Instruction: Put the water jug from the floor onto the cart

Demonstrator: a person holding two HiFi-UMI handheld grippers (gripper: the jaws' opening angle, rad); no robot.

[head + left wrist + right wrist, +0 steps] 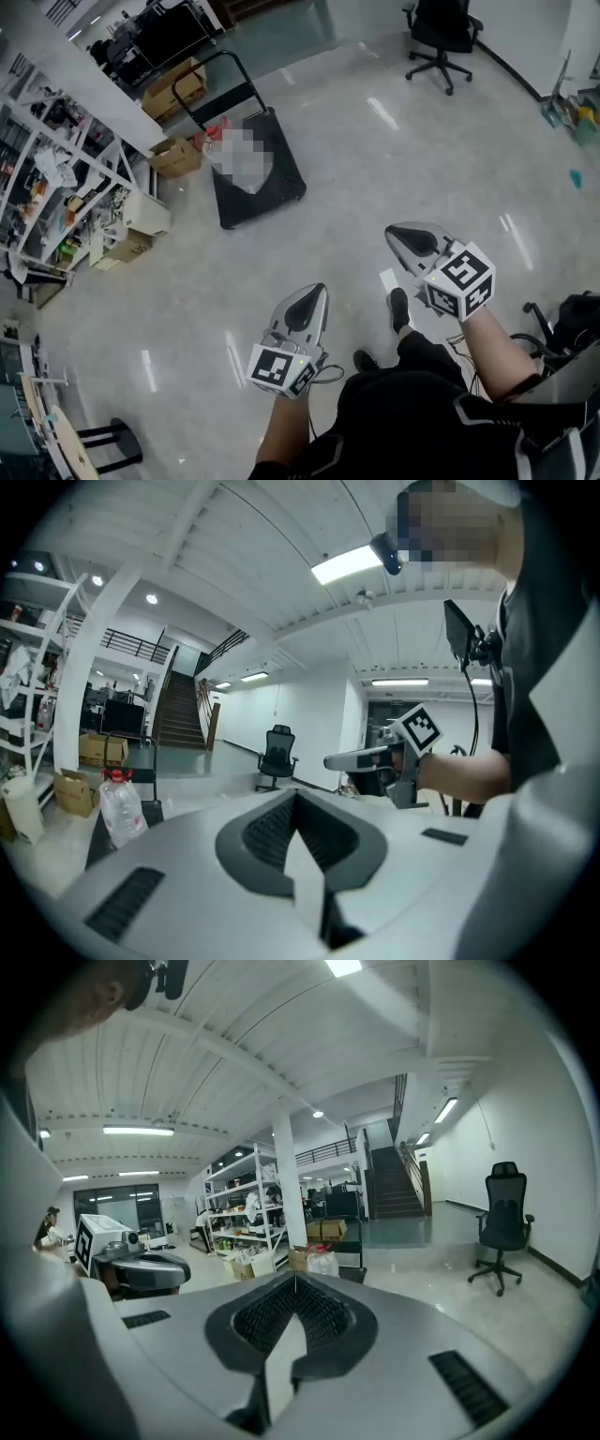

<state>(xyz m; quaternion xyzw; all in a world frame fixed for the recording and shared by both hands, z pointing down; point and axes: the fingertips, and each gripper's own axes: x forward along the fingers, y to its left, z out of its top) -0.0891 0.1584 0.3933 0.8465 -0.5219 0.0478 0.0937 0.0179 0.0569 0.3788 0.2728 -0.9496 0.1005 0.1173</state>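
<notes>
Both forearms reach forward, nearly level. The left gripper (320, 289) and the right gripper (393, 231) are clenched on nothing. Off at eleven o'clock, the water jug (121, 808) stands on the cart (281, 180).

A: Is the floor (375, 159) open up to the platform cart (267, 187)?

B: Yes, bare tile runs right to its near edge, nothing in the lane.

A: Its left side?

B: Tight. A cardboard box (173, 155) sits just beside the deck, with shelving (56, 178) further left.

A: The right?

B: Wide open; the office chair (441, 33) stands well apart.

A: Over the deck?

B: The push handle (251, 84) arches over the far end, and the water jug (120, 806) stands there too, on the deck or just off it; can't tell.
</notes>
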